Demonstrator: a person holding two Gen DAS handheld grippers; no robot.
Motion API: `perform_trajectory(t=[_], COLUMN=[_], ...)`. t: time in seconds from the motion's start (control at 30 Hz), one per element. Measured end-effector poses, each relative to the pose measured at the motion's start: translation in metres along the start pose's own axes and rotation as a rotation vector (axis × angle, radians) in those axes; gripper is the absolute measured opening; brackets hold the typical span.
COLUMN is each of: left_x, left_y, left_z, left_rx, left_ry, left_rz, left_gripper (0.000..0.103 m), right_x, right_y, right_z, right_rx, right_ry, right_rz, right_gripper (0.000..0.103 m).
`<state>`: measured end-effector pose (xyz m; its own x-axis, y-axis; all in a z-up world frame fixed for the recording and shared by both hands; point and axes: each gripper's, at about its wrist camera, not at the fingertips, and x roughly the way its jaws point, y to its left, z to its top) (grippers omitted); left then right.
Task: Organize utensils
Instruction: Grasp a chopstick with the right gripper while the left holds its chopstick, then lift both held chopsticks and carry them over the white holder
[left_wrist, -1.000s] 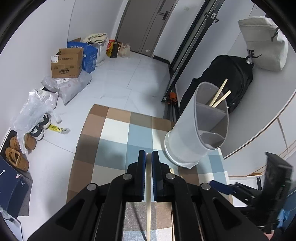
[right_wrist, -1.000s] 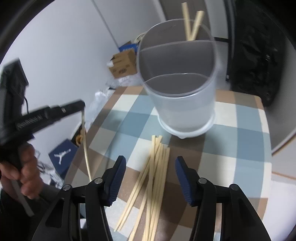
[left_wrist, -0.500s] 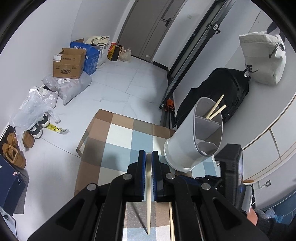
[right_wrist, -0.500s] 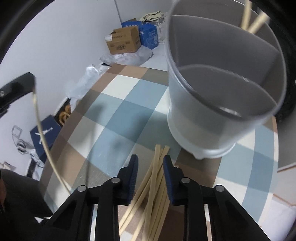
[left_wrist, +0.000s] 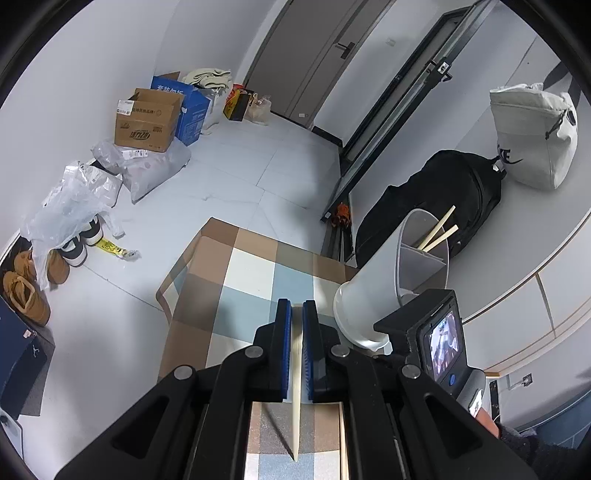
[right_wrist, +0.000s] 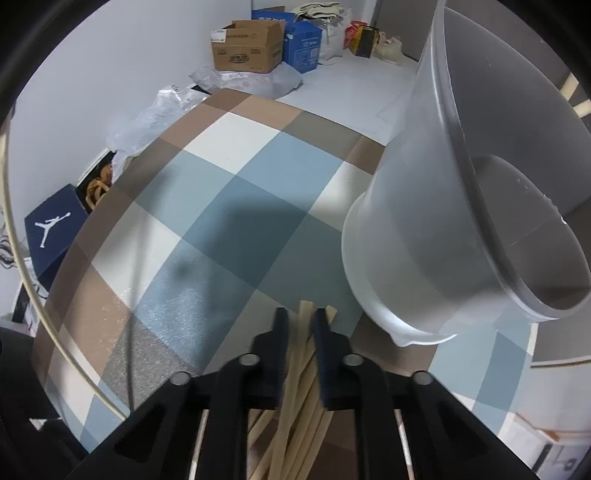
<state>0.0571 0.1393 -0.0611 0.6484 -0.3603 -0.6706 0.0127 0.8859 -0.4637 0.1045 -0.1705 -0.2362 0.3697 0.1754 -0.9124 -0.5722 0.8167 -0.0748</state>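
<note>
Checked tablecloth (right_wrist: 236, 192) bare leftward; left jaws pinching chopstick (left_wrist: 296, 387), right jaws narrowly parted astride chopstick pile (right_wrist: 295, 398).

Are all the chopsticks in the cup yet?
Not yet. Two pale wooden chopsticks already stand in the frosted plastic divided holder. The left gripper pinches one more chopstick. The right gripper is closing around the loose pile on the checked tablecloth; those remain.
</note>
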Motion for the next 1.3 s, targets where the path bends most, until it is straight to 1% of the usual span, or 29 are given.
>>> perform_trajectory(t=[0.17,0.33,0.43,0.63,0.67,0.77,0.9,1.0,1.2,1.3], left_x=[0.000,-0.002,-0.001,-0.003,-0.004,-0.007,-0.014,-0.021,-0.029,-0.033], left_y=[0.001,-0.004,-0.008,-0.018,-0.021,-0.031,-0.044,-0.056,-0.085,-0.098], left_z=[0.000,0.000,-0.001,-0.005,-0.006,-0.009,-0.011,-0.014,-0.018,-0.016], left_rx=[-0.001,0.014,0.027,0.065,0.073,0.120,0.158,0.195,0.273,0.289], left_ry=[0.004,-0.001,0.001,-0.001,-0.004,-0.012,-0.021,-0.040,-0.066,-0.072], left_rz=[-0.004,-0.010,-0.010,-0.010,-0.008,-0.007,-0.026,-0.031,-0.037,-0.044], left_gripper=[0.002,0.002,0.002,0.002,0.002,0.002,0.002,0.002,0.002,0.002], right_x=[-0.004,-0.022,-0.047,-0.093,-0.097,-0.123,-0.144,-0.156,-0.175,-0.188], right_y=[-0.003,-0.010,-0.021,-0.029,-0.028,-0.036,-0.049,-0.059,-0.075,-0.085], right_z=[0.000,-0.003,-0.012,-0.026,-0.024,-0.035,-0.045,-0.054,-0.063,-0.071], right_rx=[0.019,0.073,0.101,0.146,0.152,0.202,0.276,0.318,0.383,0.403], right_ry=[-0.011,-0.070,-0.127,-0.259,-0.276,-0.361,-0.479,-0.549,-0.645,-0.695], right_rz=[-0.008,0.022,0.049,0.094,0.096,0.133,0.186,0.210,0.217,0.210], right_gripper=[0.006,0.006,0.006,0.006,0.006,0.006,0.006,0.006,0.006,0.006])
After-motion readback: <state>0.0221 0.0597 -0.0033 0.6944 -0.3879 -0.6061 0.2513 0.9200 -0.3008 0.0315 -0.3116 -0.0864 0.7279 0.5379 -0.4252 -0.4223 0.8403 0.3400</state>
